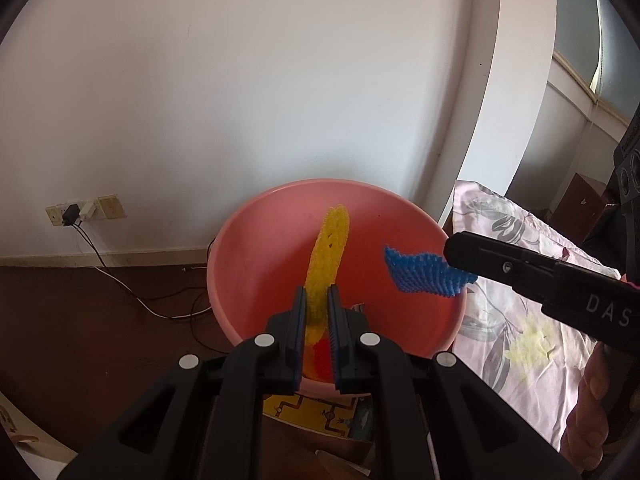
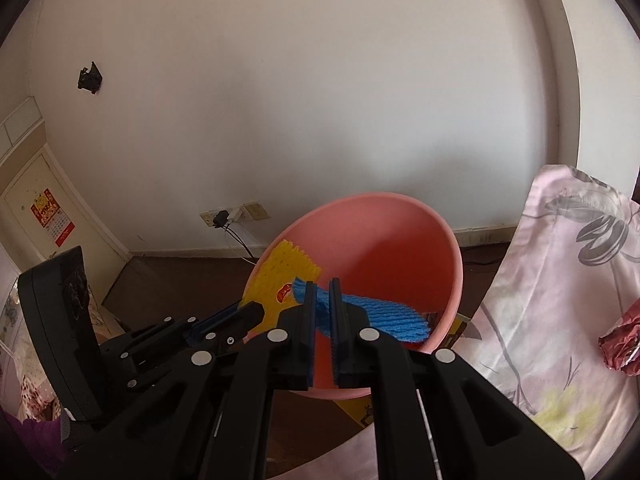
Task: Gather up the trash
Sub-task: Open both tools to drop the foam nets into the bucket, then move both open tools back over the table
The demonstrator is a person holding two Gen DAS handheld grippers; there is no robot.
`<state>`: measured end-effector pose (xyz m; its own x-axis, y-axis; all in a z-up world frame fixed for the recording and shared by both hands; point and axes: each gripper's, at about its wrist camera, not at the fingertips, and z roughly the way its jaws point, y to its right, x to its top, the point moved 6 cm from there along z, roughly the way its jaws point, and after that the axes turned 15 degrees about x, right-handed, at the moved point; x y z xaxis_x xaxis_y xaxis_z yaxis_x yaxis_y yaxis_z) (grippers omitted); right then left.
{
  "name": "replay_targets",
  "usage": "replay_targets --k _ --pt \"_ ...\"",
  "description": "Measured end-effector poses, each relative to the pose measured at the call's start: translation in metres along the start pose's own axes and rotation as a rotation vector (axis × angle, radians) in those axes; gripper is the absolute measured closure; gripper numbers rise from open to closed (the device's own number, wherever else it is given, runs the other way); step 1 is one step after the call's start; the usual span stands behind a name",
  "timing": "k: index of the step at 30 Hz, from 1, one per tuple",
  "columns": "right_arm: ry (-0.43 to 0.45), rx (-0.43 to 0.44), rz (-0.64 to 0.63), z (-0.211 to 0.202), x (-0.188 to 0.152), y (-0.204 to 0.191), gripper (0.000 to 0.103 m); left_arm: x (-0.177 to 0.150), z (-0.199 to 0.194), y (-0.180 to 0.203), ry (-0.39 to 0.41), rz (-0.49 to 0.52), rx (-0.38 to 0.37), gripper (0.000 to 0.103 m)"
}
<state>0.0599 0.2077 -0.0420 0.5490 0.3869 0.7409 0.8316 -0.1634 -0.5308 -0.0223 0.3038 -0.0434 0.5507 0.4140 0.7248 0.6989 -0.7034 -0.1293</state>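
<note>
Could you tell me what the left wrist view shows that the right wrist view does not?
Only the left wrist view shows the person's hand. Only the right wrist view shows the wall calendar and crumpled red wrapper. Both show the pink basin, the left gripper shut on the yellow foam net, and the right gripper shut on the blue foam net.

Blue foam net [image 2: 376, 316] between fingers [image 2: 308, 304] over pink basin [image 2: 400, 232]
</note>
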Motion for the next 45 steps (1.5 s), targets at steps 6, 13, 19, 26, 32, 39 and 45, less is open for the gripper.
replay_targets --k 6,13,19,26,32,39,45 --pt "-0.023 -0.024 0.022 0.007 -0.008 0.008 0.096 -0.003 0.004 0.0 -0.013 -0.01 -0.015 0.078" --pt "-0.045 -0.057 0.041 0.009 -0.011 0.019 0.096 -0.004 0.001 -0.003 -0.004 -0.026 -0.022 0.066" --pt "-0.033 -0.068 0.039 0.004 -0.009 0.02 0.072 -0.004 -0.004 -0.002 0.007 -0.023 -0.03 0.066" --pt "-0.011 -0.08 0.026 -0.003 -0.004 0.019 0.072 -0.003 -0.013 -0.001 0.027 -0.021 -0.035 0.066" --pt "0.002 -0.107 -0.004 -0.011 -0.007 0.014 0.072 -0.003 -0.02 0.007 0.043 -0.009 -0.054 0.066" --pt "0.03 -0.162 -0.053 -0.034 -0.014 0.009 0.072 -0.002 -0.033 0.027 0.077 0.04 -0.092 0.066" --pt "0.073 -0.225 -0.034 -0.065 -0.019 0.016 0.072 -0.001 -0.047 0.055 0.11 0.087 -0.147 0.066"
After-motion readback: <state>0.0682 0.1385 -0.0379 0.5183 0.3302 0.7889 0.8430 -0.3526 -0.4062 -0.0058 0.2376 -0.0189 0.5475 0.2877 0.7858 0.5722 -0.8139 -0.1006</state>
